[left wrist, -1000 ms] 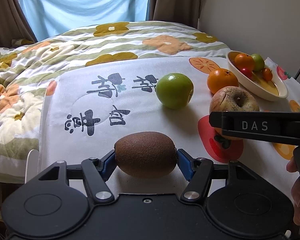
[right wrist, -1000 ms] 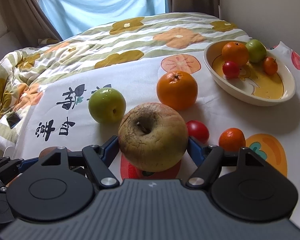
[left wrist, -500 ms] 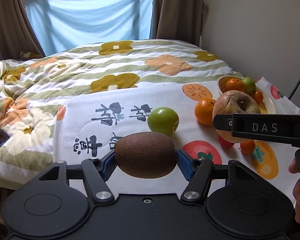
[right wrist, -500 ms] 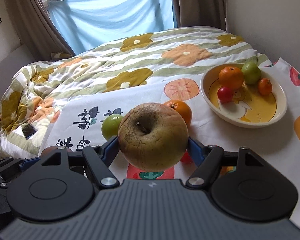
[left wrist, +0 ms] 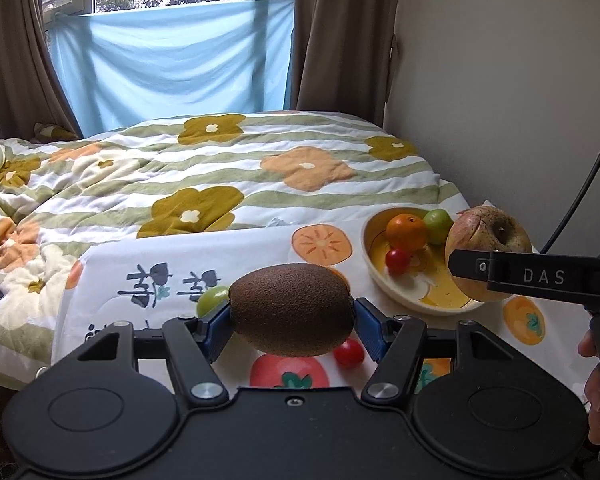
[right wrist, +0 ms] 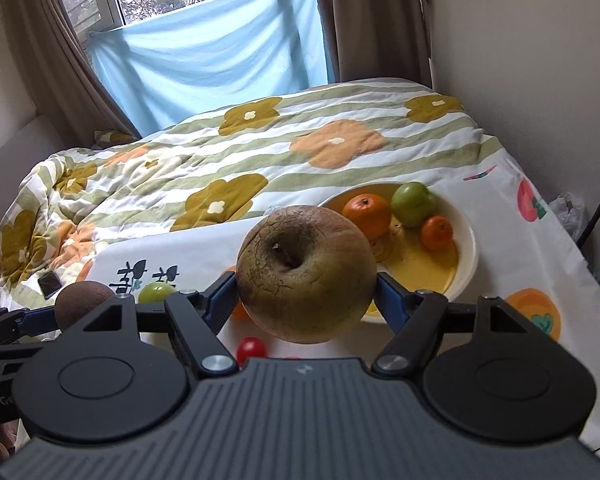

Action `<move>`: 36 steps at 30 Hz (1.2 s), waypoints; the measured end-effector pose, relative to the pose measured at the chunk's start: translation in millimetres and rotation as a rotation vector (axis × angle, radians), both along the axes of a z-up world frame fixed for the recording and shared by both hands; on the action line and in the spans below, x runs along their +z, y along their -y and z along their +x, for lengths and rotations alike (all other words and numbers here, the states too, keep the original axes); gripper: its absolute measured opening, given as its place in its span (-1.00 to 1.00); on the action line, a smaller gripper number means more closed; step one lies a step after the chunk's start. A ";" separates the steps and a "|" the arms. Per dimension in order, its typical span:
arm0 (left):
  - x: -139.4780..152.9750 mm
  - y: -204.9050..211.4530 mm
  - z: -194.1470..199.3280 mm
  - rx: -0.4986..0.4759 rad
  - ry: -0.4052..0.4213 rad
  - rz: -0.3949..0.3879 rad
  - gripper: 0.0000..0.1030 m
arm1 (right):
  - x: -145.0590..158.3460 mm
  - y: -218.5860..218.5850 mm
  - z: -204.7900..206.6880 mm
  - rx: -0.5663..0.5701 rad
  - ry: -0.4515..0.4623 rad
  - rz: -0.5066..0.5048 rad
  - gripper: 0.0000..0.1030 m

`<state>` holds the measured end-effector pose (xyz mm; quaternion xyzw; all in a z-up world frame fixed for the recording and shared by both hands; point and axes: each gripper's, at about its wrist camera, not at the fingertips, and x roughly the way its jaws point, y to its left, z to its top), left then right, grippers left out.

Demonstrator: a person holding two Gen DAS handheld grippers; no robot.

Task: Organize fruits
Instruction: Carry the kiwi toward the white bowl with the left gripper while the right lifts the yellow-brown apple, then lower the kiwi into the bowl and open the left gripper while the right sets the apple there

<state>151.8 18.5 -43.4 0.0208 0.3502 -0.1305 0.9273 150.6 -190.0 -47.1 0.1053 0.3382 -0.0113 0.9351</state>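
My left gripper [left wrist: 292, 320] is shut on a brown kiwi [left wrist: 292, 308], held above the white fruit-print cloth [left wrist: 244, 252]. My right gripper [right wrist: 306, 294] is shut on a wrinkled brownish apple [right wrist: 306, 272], held in the air beside the yellow bowl [right wrist: 464, 268]; the apple also shows in the left wrist view [left wrist: 488, 240]. The bowl [left wrist: 370, 264] holds an orange [left wrist: 406, 232], a green fruit [left wrist: 438, 220], a red tomato [left wrist: 397, 260] and a small orange [right wrist: 437, 232]. A green apple [left wrist: 210, 300] and a red tomato [left wrist: 348, 353] lie on the cloth.
A flowered quilt [left wrist: 180, 176] covers the bed behind the cloth. A phone [right wrist: 50, 283] lies on the quilt at the left. The wall [left wrist: 500, 80] and a black cable [left wrist: 588, 184] are at the right. Curtains and a window are beyond.
Both grippers have risen well above the cloth with their fruits and moved right, toward the bowl. The apple now hangs close to the bowl's rim.
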 end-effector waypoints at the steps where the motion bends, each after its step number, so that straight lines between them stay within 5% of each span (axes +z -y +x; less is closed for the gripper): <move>1: 1.4 7.5 2.1 -0.004 0.002 -0.004 0.32 | 1.0 9.2 0.8 -0.003 0.001 -0.002 0.71; 14: -11.3 101.5 44.4 -0.066 0.008 0.002 0.32 | -4.3 97.9 27.0 0.000 -0.013 -0.017 0.71; 36: -96.7 183.8 94.3 -0.127 -0.133 0.129 0.32 | -52.3 164.3 63.4 0.037 -0.084 0.021 0.71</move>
